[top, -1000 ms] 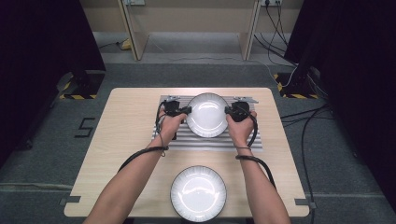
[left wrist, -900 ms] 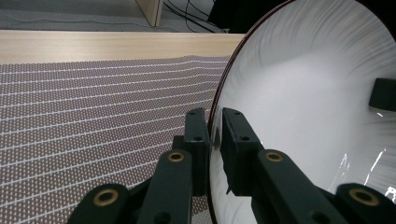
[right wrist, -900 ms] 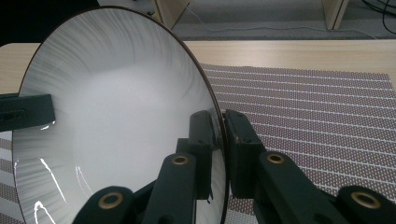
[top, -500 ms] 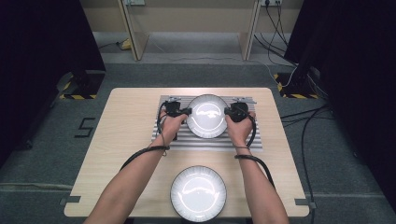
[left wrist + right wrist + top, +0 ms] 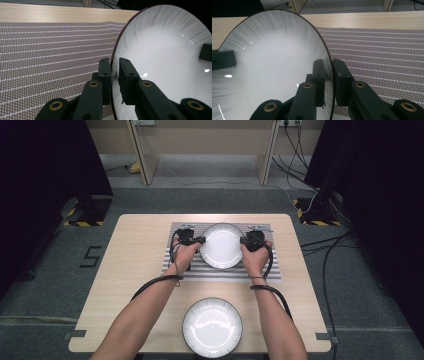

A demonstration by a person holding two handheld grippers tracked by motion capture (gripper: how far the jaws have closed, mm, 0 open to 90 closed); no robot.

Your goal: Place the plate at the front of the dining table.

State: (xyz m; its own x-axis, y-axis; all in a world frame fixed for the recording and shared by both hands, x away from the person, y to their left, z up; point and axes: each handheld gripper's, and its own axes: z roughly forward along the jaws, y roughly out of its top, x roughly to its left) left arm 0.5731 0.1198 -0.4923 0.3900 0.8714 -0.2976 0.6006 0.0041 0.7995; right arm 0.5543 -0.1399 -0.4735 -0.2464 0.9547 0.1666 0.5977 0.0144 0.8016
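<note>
White plate [image 5: 221,245] with a thin dark rim, over the middle of a striped mat [image 5: 175,265], gripped on two opposite edges. At the plate's 9 o'clock, left hand-held gripper [image 5: 199,240] clamped on the rim; in the left gripper view, one black jaw inside the plate [image 5: 162,50], the other outside, rim [image 5: 113,72] pinched between them, left hand-held gripper [image 5: 113,72] tight on it. At the plate's 3 o'clock, right hand-held gripper [image 5: 244,240] clamped likewise; in the right gripper view, rim of the plate [image 5: 274,57] caught between the two jaws of the right hand-held gripper [image 5: 331,72], one jaw seen through the glossy inner face, the other against the outer side. Plate tilted steeply in both gripper views, mat [image 5: 50,50] lying below and behind it; whether the lower edge touches the mat, impossible to tell. Opposite jaw tip visible at the far edge in each gripper view.

Mat [image 5: 382,50] dotted and ribbed in pale lines, spread across the far half of the tabletop [image 5: 135,245]. At 6 o'clock from the held plate, well apart, second white plate [image 5: 212,327] flat near the near edge of the tabletop, between the two forearms. Black cables looping from both grippers around the wrists.
</note>
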